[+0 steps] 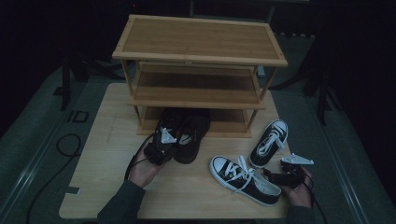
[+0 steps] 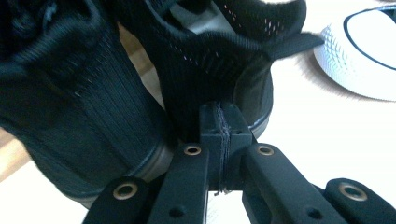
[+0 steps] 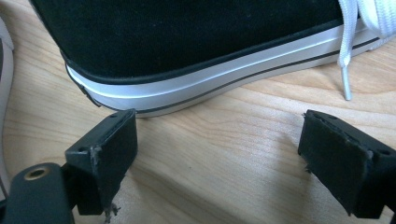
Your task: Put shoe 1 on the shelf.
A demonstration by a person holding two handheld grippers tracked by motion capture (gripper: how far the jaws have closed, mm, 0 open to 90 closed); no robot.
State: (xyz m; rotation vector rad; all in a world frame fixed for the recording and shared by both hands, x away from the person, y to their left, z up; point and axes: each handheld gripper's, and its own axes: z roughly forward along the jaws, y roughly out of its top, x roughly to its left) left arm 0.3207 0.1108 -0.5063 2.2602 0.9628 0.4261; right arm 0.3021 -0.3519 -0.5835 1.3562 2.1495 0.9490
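**Thin heel grip could drop the black shoe short of the rack**

The wooden rack (image 1: 200,56) has 3 shelves; 2 black mesh shoes (image 1: 189,135) sit at the bottom one. The left gripper (image 2: 219,123) is pinched tight, seemingly on one heel edge, so fabric could slip free. The right gripper (image 3: 219,154), jaws wide and empty, waits beside the white-soled sneaker (image 3: 196,42) and could nudge it.

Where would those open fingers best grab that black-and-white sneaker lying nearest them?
Probably at the heel collar of the nearer black-and-white sneaker, coming from the heel end. The right gripper already faces that end, fingers open and apart from the shoe. The thin canvas rim fits between them; the rounded rubber sole looks harder to pinch.
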